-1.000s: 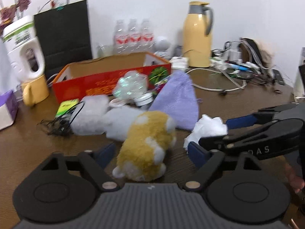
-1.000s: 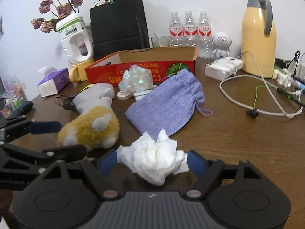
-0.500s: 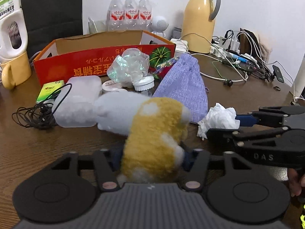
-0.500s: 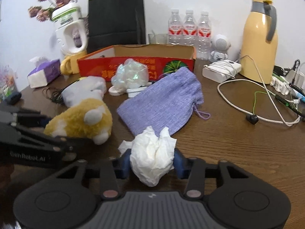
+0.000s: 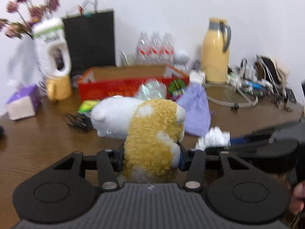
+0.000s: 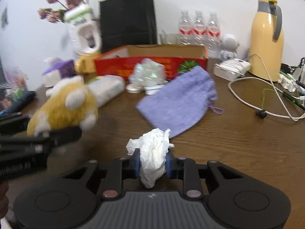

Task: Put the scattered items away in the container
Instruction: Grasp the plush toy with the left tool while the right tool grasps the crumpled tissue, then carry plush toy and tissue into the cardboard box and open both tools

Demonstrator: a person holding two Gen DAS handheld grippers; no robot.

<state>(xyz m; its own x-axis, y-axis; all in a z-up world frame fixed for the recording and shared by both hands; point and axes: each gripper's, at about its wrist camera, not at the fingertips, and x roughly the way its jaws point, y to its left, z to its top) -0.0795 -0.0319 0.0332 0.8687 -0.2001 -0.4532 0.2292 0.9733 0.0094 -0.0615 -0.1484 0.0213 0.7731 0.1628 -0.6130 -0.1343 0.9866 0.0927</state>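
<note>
My left gripper (image 5: pixel 150 159) is shut on a yellow and white plush toy (image 5: pixel 152 133) and holds it above the table; the toy also shows at the left of the right wrist view (image 6: pixel 66 108). My right gripper (image 6: pixel 153 165) is shut on a crumpled white tissue (image 6: pixel 153 152), lifted off the table; the tissue shows at the right of the left wrist view (image 5: pixel 213 138). The open red cardboard box (image 5: pixel 124 87) stands at the back, also in the right wrist view (image 6: pixel 152 64). A purple pouch (image 6: pixel 179 103), a clear crinkled wrapper (image 6: pixel 148 74) and a white pack (image 6: pixel 108 89) lie before the box.
Behind the box stand a black paper bag (image 6: pixel 127 19), three water bottles (image 6: pixel 200 28), a yellow thermos (image 6: pixel 266 47) and a white jug with flowers (image 6: pixel 83 30). White cables (image 6: pixel 257 99) lie at right. A purple tissue box (image 5: pixel 21 103) and black cord (image 5: pixel 76 120) lie at left.
Both grippers have risen off the table with their loads: the left lifted the plush toy, the right closed tighter on the tissue and lifted it. The views are blurred from motion.
</note>
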